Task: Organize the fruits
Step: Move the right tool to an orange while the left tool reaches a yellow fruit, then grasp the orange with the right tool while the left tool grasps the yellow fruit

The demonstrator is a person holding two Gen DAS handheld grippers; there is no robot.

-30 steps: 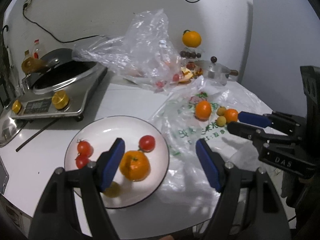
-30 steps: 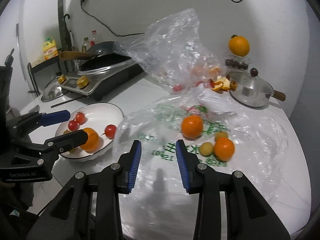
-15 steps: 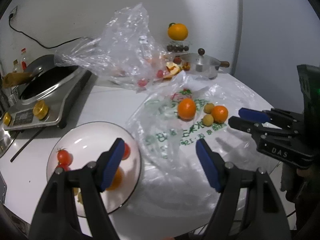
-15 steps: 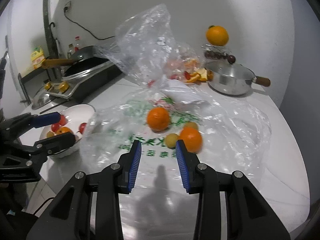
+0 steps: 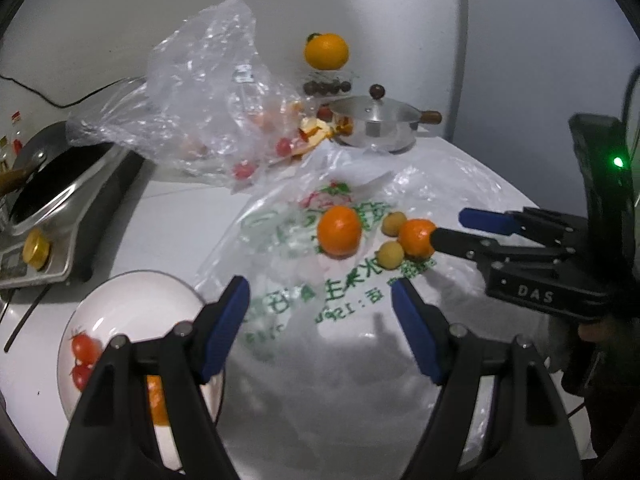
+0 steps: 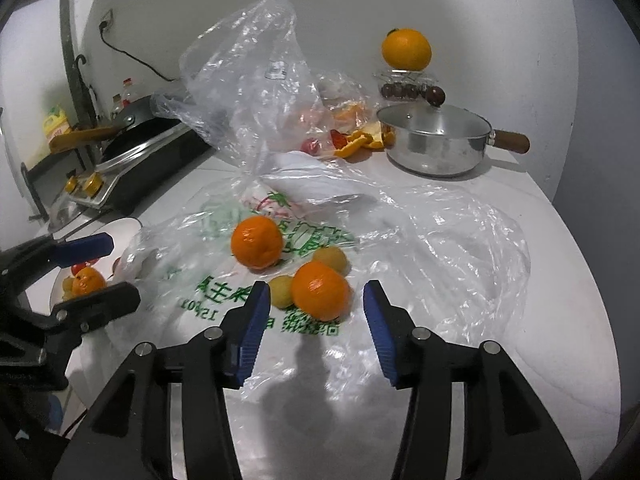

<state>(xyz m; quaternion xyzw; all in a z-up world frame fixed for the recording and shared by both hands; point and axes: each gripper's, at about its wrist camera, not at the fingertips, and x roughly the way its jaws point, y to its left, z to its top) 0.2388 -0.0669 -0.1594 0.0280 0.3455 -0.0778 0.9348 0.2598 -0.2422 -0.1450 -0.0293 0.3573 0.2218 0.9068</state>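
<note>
Right wrist view: the right hand-held gripper (image 6: 314, 318) is seen with its jaws just opened wider and nothing between them; a tangerine (image 6: 320, 290) lies just ahead on the flat printed plastic bag (image 6: 420, 248), touching a small yellow fruit (image 6: 282, 291), with a second tangerine (image 6: 257, 242) beyond. Bare worktop (image 6: 560, 320) is left toward the right edge. The left hand-held gripper (image 5: 320, 320) is held open and empty above the bag, beside the white plate (image 5: 132, 300) near the worktop's left edge.

Two round orange tangerines (image 6: 256, 247) and two small yellow fruits (image 6: 281, 291) on one printed clear plastic bag (image 6: 440, 248); one white plate (image 5: 132, 296).
</note>
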